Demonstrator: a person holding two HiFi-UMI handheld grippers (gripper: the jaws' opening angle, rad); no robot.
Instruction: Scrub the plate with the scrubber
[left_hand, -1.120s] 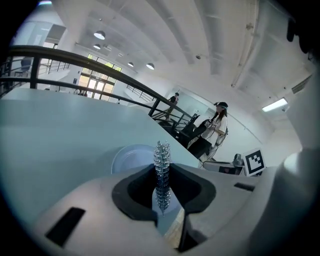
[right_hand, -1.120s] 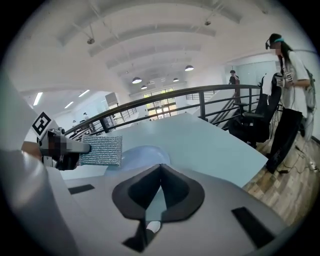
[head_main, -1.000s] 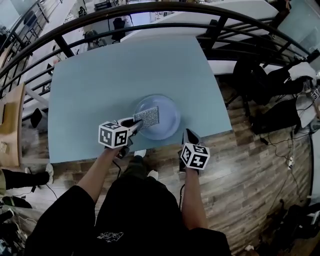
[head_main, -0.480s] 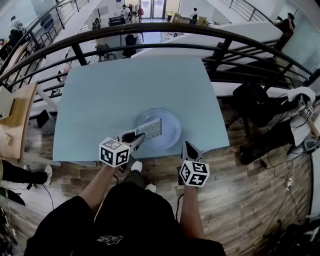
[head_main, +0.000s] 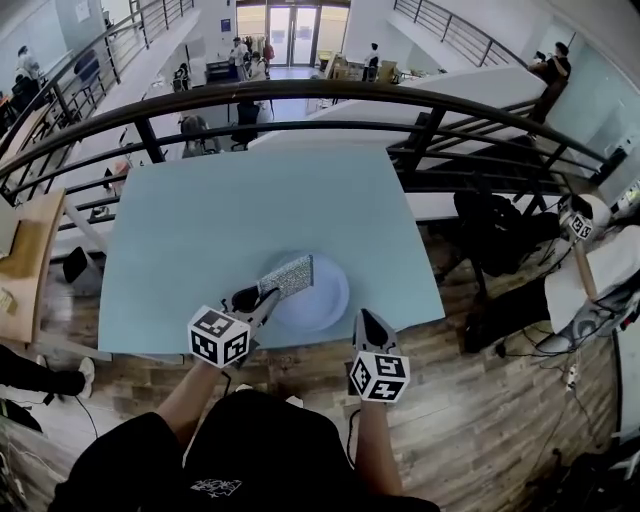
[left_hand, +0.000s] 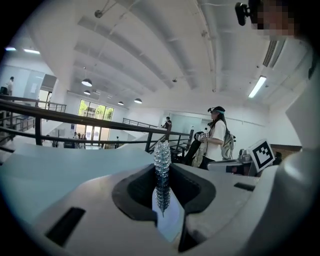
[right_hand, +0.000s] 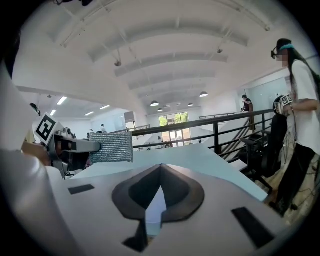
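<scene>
Scrubber (head_main: 288, 275) lengthwise forward-right, over plate (head_main: 326, 296)

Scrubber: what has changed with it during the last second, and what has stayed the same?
The scrubber, clamped in the left gripper, moved from the plate's middle toward its far left rim. Plate and right gripper, shut and empty, stayed put.

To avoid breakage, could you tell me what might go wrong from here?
1. The plate lies near the table's front edge, and the right gripper, shut and empty, is off it; scrubbing could push it off.
2. The left gripper pinches the scrubber by one thin end; it may twist.
</scene>
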